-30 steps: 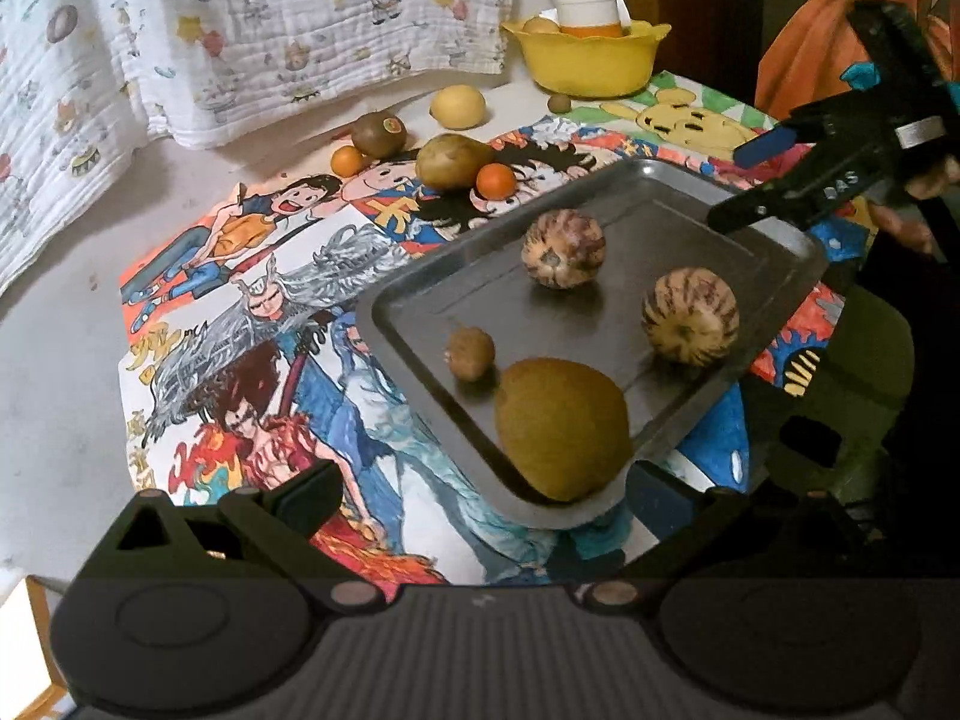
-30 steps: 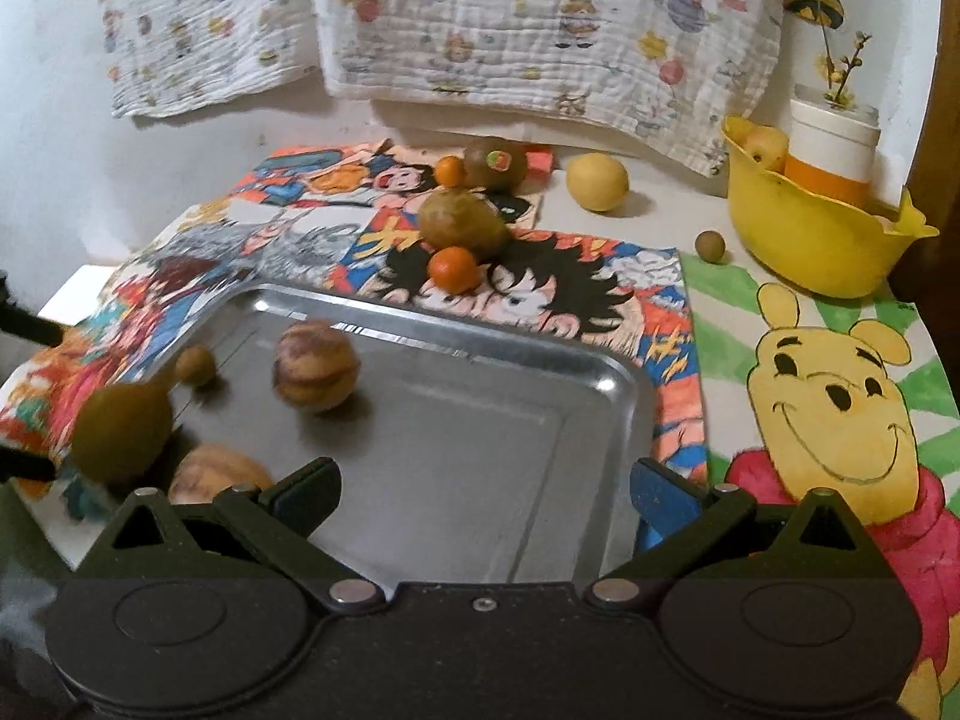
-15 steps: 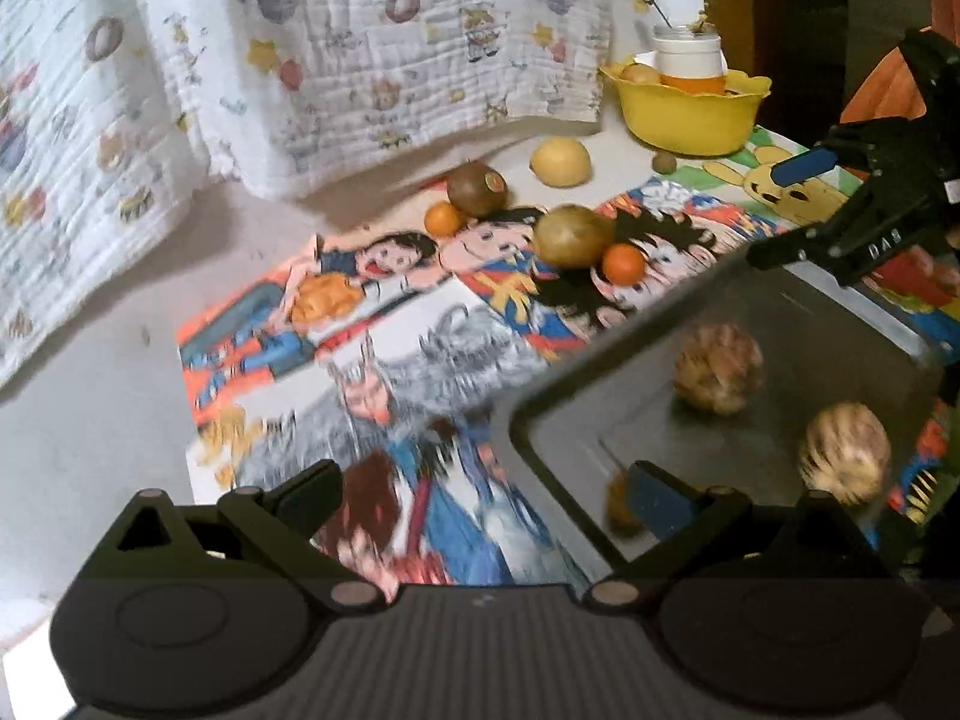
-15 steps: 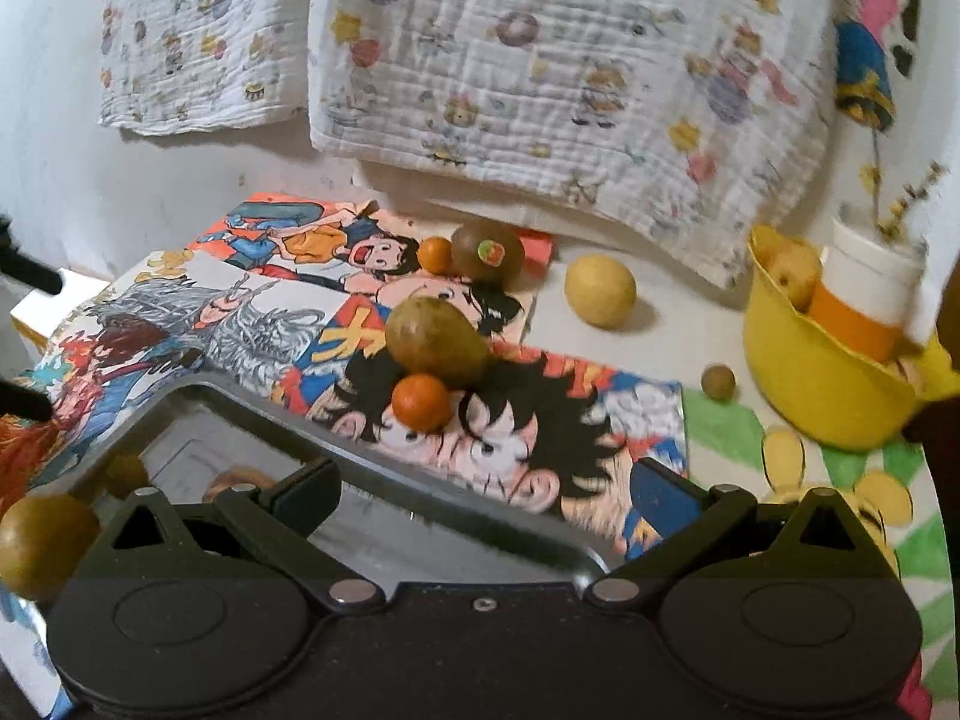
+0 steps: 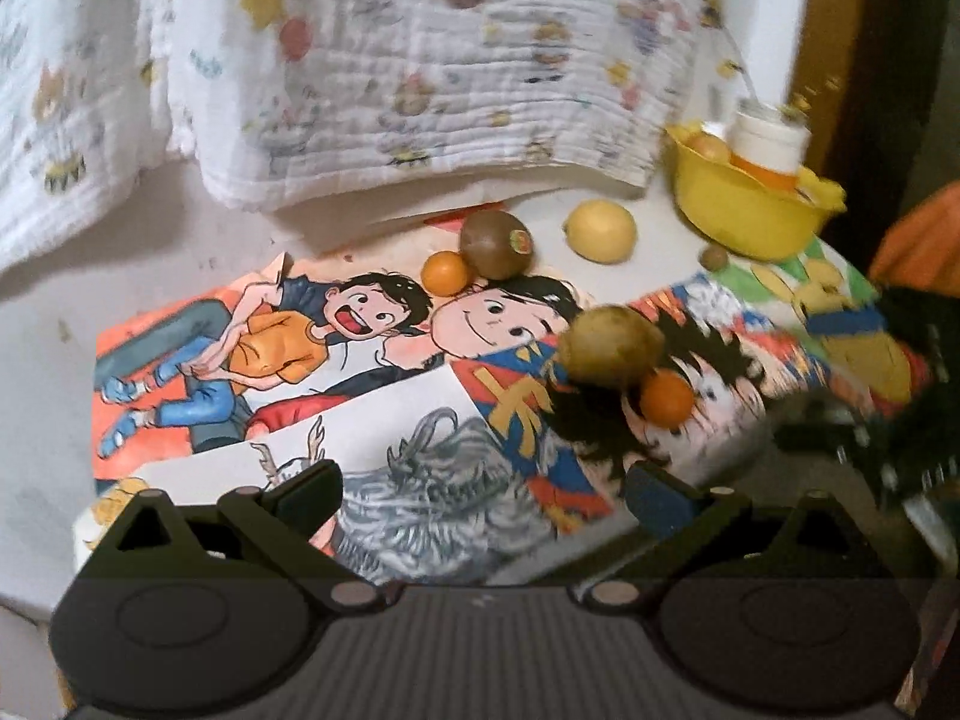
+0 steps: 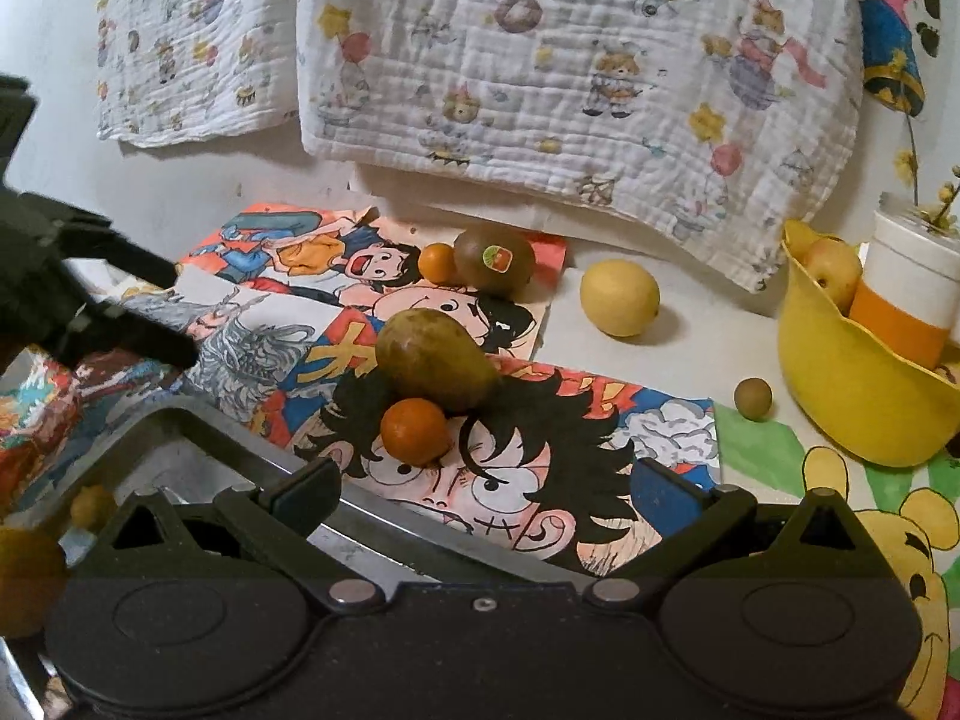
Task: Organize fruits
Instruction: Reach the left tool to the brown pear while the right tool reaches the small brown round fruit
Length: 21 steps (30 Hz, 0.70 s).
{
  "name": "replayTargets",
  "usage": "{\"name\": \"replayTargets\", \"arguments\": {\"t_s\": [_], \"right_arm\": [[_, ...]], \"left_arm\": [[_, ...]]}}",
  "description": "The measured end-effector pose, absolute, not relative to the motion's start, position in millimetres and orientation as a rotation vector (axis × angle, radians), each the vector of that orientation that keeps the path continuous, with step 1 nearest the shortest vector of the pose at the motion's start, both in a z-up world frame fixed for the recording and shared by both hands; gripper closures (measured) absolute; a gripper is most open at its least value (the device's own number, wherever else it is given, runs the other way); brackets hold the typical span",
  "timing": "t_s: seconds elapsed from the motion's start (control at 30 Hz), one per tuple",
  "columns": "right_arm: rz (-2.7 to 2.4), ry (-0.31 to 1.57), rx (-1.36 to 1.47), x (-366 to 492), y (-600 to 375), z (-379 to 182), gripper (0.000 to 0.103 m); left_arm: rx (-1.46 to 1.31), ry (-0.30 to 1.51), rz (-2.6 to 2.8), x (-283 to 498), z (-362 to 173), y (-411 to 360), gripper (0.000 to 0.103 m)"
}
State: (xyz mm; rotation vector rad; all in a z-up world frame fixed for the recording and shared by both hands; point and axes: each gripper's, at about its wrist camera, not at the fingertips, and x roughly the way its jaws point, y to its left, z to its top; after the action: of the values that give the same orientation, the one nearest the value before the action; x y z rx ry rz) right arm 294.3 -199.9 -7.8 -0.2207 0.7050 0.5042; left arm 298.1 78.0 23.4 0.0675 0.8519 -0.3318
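Note:
Loose fruit lies on the cartoon mat: a green-brown pear (image 6: 435,360) touching an orange (image 6: 414,432), and farther back a stickered kiwi (image 6: 495,258) beside a small orange (image 6: 437,263). A lemon (image 6: 619,298) and a small brown fruit (image 6: 753,397) rest on bare table. The metal tray (image 6: 240,456) sits under my right gripper (image 6: 486,492), which is open with nothing in it and just short of the orange. My left gripper (image 5: 480,498) is open too, hovering over the mat, with the pear (image 5: 612,345) and orange (image 5: 666,399) ahead to its right.
A yellow bowl (image 6: 840,396) at the back right holds an apple (image 6: 831,267) and a white-and-orange cup (image 6: 906,294). Printed cloths hang on the back wall. Two fruits (image 6: 90,507) lie in the tray's left part. The table's left edge is close.
Both grippers have moved off the tray toward the loose fruit at the back. The tray has dropped out of the left wrist view and to the lower edge of the right wrist view.

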Motion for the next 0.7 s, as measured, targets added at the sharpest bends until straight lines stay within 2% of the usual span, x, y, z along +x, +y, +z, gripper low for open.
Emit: {"name": "replayTargets", "arguments": {"t_s": [0.7], "right_arm": [[0.318, 0.675, -0.12, 326.3, -231.0, -7.3, 0.001]], "left_arm": [[-0.03, 0.798, -0.38, 337.1, 5.7, 46.0, 0.001]]}}
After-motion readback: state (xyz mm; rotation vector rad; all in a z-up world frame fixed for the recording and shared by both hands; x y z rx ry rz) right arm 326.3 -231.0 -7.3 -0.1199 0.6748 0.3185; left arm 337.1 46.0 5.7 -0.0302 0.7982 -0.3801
